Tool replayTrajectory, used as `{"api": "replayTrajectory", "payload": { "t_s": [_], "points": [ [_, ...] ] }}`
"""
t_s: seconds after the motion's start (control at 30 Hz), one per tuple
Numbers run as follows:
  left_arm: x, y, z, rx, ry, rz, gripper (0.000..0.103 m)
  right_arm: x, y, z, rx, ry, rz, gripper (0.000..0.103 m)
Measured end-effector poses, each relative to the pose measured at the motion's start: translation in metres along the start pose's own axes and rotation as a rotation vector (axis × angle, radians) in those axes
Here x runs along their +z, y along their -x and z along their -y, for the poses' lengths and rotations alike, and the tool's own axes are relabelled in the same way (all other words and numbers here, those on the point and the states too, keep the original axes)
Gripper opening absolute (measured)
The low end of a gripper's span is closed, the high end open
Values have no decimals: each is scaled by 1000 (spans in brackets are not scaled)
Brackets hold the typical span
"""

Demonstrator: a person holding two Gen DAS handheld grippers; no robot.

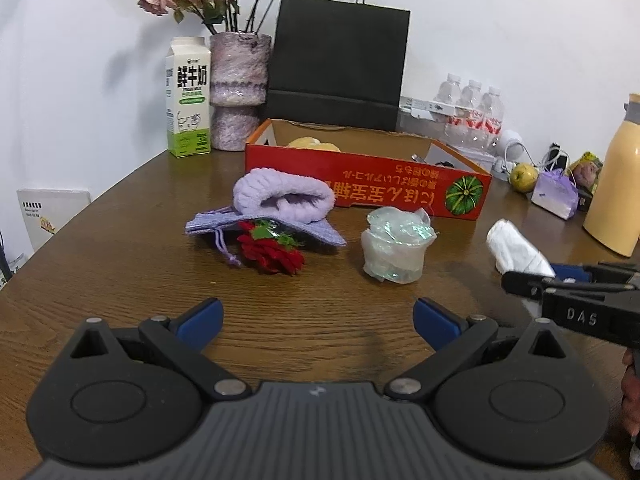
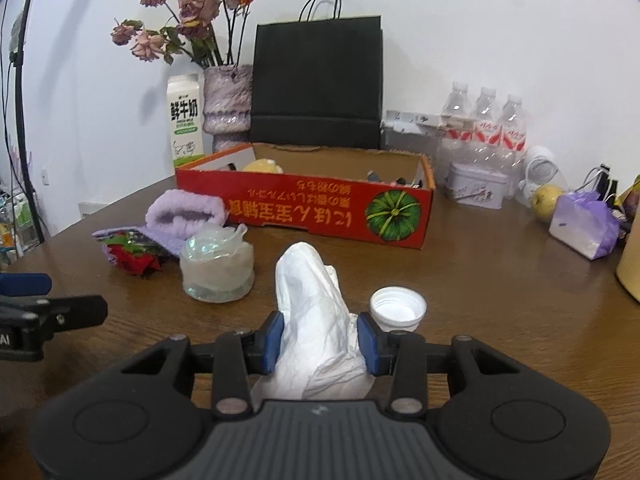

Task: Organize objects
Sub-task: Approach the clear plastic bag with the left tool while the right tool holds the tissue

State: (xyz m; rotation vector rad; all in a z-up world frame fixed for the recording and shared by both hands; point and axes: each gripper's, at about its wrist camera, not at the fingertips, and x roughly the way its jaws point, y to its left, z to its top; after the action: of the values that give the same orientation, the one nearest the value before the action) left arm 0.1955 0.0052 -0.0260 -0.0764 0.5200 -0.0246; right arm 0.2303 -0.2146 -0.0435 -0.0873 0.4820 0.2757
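A brown wooden bench (image 2: 480, 264) stands against a white wall. My right hand-held gripper (image 2: 322, 340) pinches a crumpled white cloth (image 2: 310, 304), in front of the red cardboard box (image 2: 320, 210). My left hand-held gripper (image 1: 318, 326) is spread and empty. I judge the job partly done: some items are in the box; a wrapped jar (image 1: 396, 248), purple towel (image 1: 284, 196) and red flower (image 1: 270, 252) remain in front of it.
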Motion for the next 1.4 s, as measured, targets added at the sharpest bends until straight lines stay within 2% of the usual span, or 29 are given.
{"api": "replayTrajectory", "payload": {
  "t_s": [0.27, 0.57, 0.67, 1.0, 1.23, 1.4],
  "points": [
    [10, -6, 18, 22, -65, 1, 103, 4, 14, 18, -21, -28, 66, 39],
    [25, -42, 55, 0, -162, -28, 103, 5, 20, 44, -50, -49, 97, 39],
    [30, -57, 64, 37, -175, -34, 103, 5, 20, 54, -61, -61, 98, 39],
    [41, -91, 70, 29, -120, -36, 103, 3, 18, 75, -86, -98, 84, 40],
    [41, -99, 74, 17, -134, -20, 103, 2, 13, 74, -96, -103, 69, 40],
    [43, -101, 74, -3, -138, -6, 94, 0, 9, 73, -107, -101, 59, 40]
  ]
}}
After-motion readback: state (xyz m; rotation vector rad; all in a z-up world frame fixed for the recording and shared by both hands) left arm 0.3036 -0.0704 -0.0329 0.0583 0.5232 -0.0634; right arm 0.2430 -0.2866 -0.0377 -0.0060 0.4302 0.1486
